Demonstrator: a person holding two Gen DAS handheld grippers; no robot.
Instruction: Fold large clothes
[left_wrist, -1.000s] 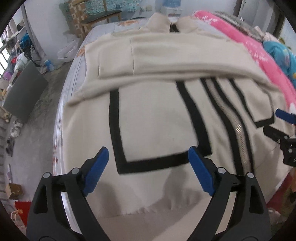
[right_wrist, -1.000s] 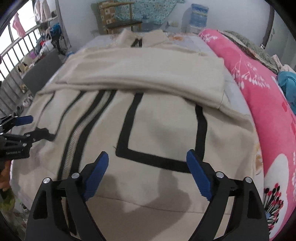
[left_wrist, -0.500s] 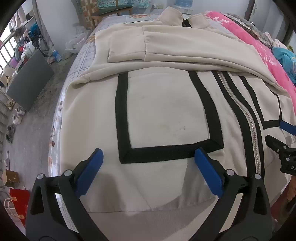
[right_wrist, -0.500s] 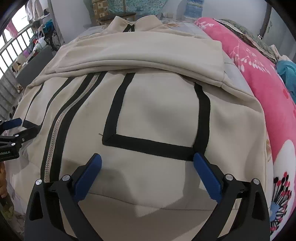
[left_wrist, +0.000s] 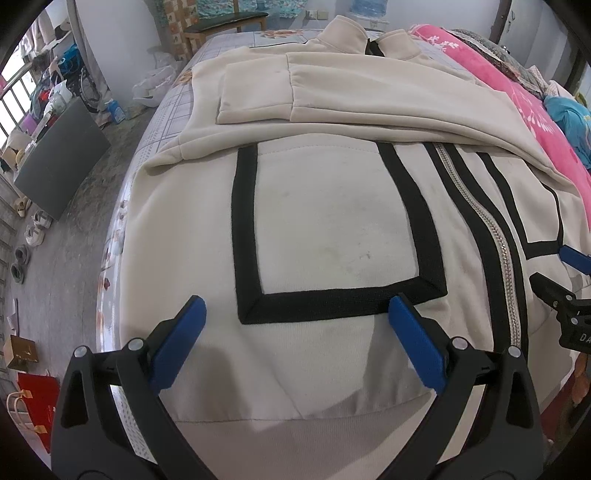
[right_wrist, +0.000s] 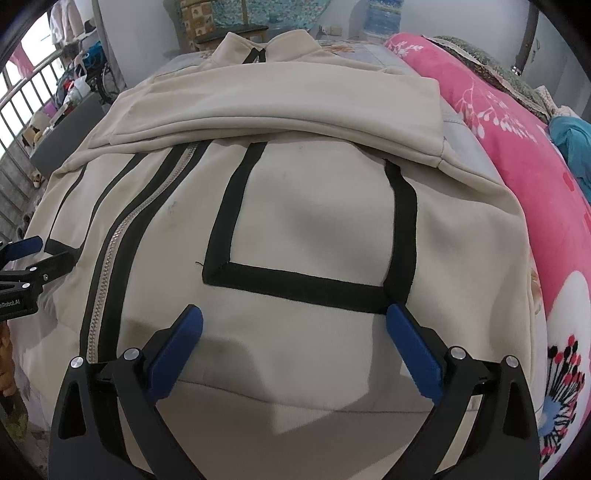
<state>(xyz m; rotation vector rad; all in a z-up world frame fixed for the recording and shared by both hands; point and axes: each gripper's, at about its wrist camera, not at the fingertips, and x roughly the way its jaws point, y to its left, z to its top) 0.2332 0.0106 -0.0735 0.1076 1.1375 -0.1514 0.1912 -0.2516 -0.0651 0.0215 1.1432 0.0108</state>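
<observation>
A: Fingers (left_wrist: 415, 345) of both grippers, left gripper (left_wrist: 295, 345) and right gripper (right_wrist: 293, 349), have just spread wide, holding nothing.

B: The jacket (left_wrist: 332, 229) lies flat on the bed (left_wrist: 166, 110), hem (right_wrist: 295, 413) nearest, collar far, zip running away.

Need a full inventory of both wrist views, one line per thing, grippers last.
cream zip-up jacket with black stripe trim: one, cream, flat on the bed, sleeves folded across the chest
silver zipper: one, down the jacket front
pink floral blanket: one, along the bed's far side
grey patterned bedsheet: one, under the jacket
red paper bag: one, on the floor
left gripper: black, blue pads, open above the hem
right gripper: same, open above the hem
</observation>
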